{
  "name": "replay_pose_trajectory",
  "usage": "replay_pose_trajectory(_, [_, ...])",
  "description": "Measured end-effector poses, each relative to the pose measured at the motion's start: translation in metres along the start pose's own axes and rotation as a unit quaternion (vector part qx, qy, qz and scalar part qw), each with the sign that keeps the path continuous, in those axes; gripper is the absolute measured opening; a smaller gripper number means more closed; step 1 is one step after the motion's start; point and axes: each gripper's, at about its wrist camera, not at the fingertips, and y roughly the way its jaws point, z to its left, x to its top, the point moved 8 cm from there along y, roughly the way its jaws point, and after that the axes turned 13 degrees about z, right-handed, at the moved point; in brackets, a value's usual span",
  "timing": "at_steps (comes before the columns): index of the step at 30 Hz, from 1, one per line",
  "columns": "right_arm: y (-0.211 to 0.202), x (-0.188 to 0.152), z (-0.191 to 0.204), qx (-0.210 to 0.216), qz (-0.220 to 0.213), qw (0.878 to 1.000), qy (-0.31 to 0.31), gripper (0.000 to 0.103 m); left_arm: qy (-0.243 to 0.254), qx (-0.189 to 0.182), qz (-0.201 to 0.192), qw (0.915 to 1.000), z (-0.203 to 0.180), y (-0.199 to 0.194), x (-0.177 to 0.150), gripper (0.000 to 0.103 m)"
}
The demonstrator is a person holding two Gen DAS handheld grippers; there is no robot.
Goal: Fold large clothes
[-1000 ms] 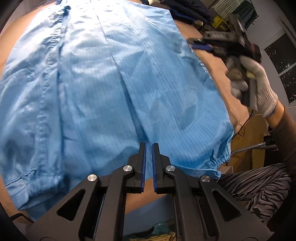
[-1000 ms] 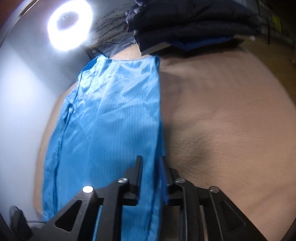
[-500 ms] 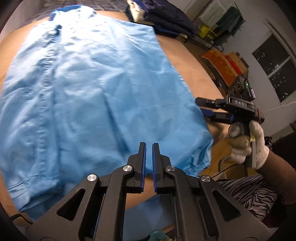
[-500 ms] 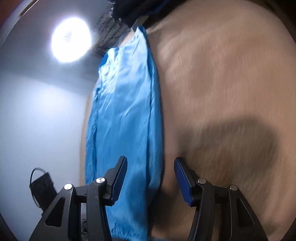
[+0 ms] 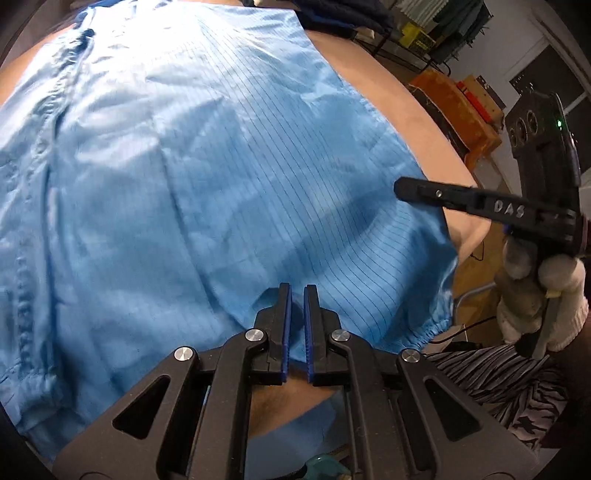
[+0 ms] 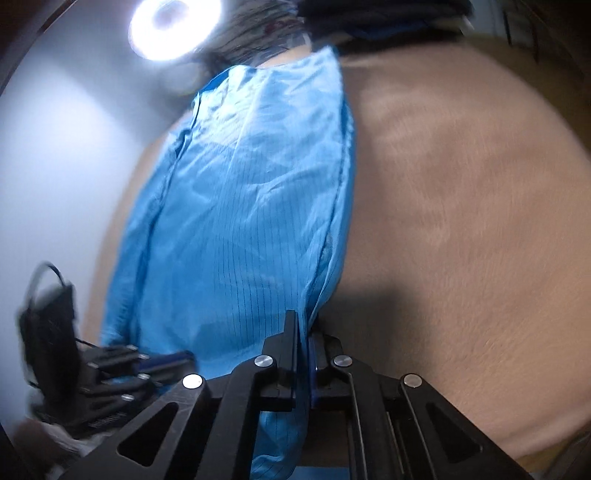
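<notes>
A large light-blue striped garment lies spread on a tan padded table. My left gripper is shut on the garment's near hem, with a small pucker of cloth between its blue pads. My right gripper is shut on the garment's right edge, with cloth running down between its fingers. The right gripper also shows in the left wrist view, at the garment's right side, held by a gloved hand. The left gripper shows blurred in the right wrist view.
Dark folded clothes are stacked at the table's far end. A ring light shines beyond the table. Orange and red items and a clothes rack stand to the right. The person's striped clothing is at the near right.
My right gripper went from open to shut on the garment's right edge. My left gripper stayed shut and came lower and closer to the near hem.
</notes>
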Motion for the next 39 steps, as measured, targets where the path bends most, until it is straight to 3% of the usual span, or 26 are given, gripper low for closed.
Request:
replay_pose_trajectory(6, [-0.014,0.003,0.012,-0.066,-0.017,0.997,-0.039,0.001,-0.009,0.004,-0.053,0.9986,0.007,-0.063,-0.004,0.004])
replay_pose_trajectory(10, [-0.023,0.010,0.039,-0.103,-0.037,0.990,-0.087,0.001,-0.021,0.009,-0.110,0.9937,0.025,-0.119,-0.010,0.025])
replay_pose_trajectory(11, [-0.025,0.012,0.045,-0.110,-0.040,0.989,-0.096,0.001,-0.025,0.007,-0.119,0.9925,0.032,-0.130,-0.011,0.025])
replay_pose_trajectory(14, [-0.031,0.017,0.071,-0.139,-0.056,0.979,-0.140,0.001,-0.042,0.013,-0.150,0.9877,0.055,-0.168,-0.015,0.026])
replay_pose_trajectory(17, [-0.032,0.020,0.099,-0.164,-0.068,0.967,-0.181,0.001,-0.061,0.035,-0.191,0.9789,0.080,-0.206,-0.022,0.026])
replay_pose_trajectory(20, [-0.030,0.022,0.126,-0.187,-0.077,0.954,-0.223,0.001,-0.090,0.033,-0.226,0.9695,0.104,-0.237,-0.031,0.026])
replay_pose_trajectory(25, [-0.014,0.024,0.167,-0.211,-0.078,0.933,-0.281,0.001,-0.122,0.032,-0.248,0.9605,0.129,-0.259,-0.043,0.026])
replay_pose_trajectory(30, [0.011,0.014,0.210,-0.223,-0.068,0.909,-0.346,0.001,-0.137,0.032,-0.251,0.9578,0.143,-0.263,-0.050,0.026])
replay_pose_trajectory(34, [0.041,-0.003,0.237,-0.228,-0.042,0.887,-0.400,0.001,-0.151,0.031,-0.251,0.9558,0.156,-0.262,-0.055,0.026])
replay_pose_trajectory(39, [0.079,-0.023,0.245,-0.236,0.001,0.868,-0.437,0.001,-0.163,0.027,-0.245,0.9553,0.164,-0.259,-0.057,0.026])
